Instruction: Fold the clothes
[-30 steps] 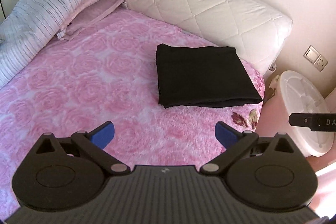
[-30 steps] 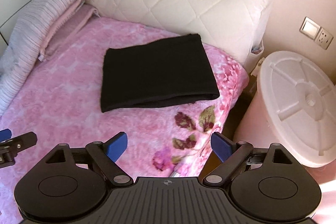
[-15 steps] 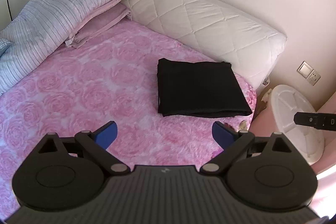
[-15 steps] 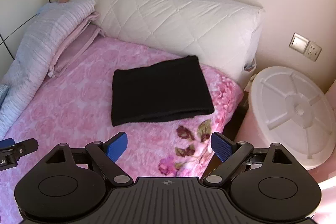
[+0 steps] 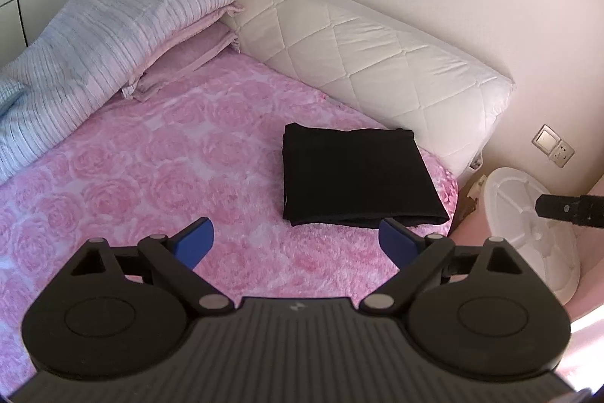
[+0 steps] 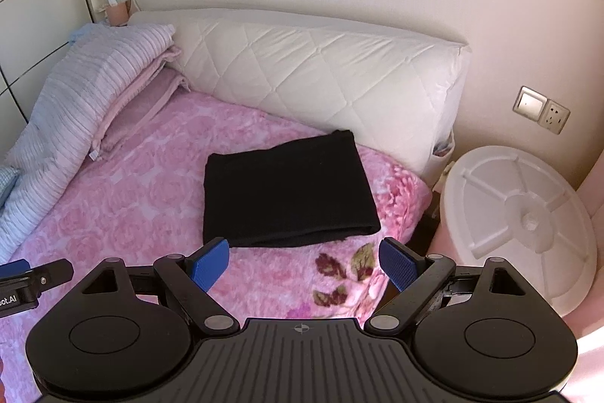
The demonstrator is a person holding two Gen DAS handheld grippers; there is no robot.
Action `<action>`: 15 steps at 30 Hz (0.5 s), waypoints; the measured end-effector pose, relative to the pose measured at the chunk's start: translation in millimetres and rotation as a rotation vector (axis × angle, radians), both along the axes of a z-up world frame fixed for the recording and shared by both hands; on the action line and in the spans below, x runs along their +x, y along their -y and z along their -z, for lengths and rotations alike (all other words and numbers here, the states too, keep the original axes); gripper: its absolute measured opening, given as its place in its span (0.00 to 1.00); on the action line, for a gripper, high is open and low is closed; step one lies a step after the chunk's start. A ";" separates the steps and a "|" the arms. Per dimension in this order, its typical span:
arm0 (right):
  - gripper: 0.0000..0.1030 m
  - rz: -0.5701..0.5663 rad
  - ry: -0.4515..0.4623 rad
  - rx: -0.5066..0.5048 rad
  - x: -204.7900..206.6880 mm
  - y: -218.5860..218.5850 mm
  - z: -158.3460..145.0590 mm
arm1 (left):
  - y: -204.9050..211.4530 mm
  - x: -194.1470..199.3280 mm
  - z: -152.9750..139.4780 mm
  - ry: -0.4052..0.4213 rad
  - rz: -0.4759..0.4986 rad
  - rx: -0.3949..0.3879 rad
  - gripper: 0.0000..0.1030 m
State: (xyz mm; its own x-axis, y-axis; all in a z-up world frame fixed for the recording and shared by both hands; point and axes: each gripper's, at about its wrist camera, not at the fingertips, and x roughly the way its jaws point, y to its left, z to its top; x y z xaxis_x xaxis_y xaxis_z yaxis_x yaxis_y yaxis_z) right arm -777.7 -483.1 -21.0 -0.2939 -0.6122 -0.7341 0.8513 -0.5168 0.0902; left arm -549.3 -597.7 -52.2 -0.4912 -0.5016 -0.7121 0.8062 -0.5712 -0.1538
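The black cloth (image 5: 358, 176) is folded into a flat, neat square. It lies on the pink bed (image 5: 151, 176), near the bed's right corner and just in front of the white headboard (image 5: 377, 63). In the right wrist view the cloth (image 6: 287, 187) sits above some dark red leaves (image 6: 339, 270) printed on the blanket.

The left gripper (image 5: 296, 242) is spread wide and holds nothing. Its blue pads (image 5: 194, 240) are up over the bed, on the near side of the cloth, not touching it. The right gripper (image 6: 304, 261) is spread wide too, and it is empty. Its blue pads (image 6: 209, 261) hang just past the near edge of the cloth.

To the left, at the head of the bed, lies a striped quilt (image 5: 113, 36) on top of pink pillows (image 5: 181, 59). Beside the bed on the right stands a round white lid (image 6: 524, 218) on a pink tub. On the wall above it are a switch (image 6: 528, 102) and a socket (image 6: 557, 116).
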 end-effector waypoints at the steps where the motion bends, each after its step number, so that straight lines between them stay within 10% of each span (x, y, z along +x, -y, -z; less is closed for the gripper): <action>1: 0.87 0.002 -0.003 -0.001 0.6 -2.0 -1.4 | -2.3 -0.5 -0.5 0.003 0.003 -0.005 0.90; 15: 0.87 -0.030 -0.040 0.081 -21.6 -30.5 9.0 | -33.0 -34.0 16.8 0.062 -0.056 0.029 0.90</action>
State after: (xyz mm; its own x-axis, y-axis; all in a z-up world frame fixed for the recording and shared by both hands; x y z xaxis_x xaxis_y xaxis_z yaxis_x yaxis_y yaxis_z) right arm -799.3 -452.6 -30.0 -0.3062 -0.5604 -0.7695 0.8688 -0.4950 0.0147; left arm -583.3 -564.8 -68.9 -0.4177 -0.5059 -0.7547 0.8454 -0.5207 -0.1188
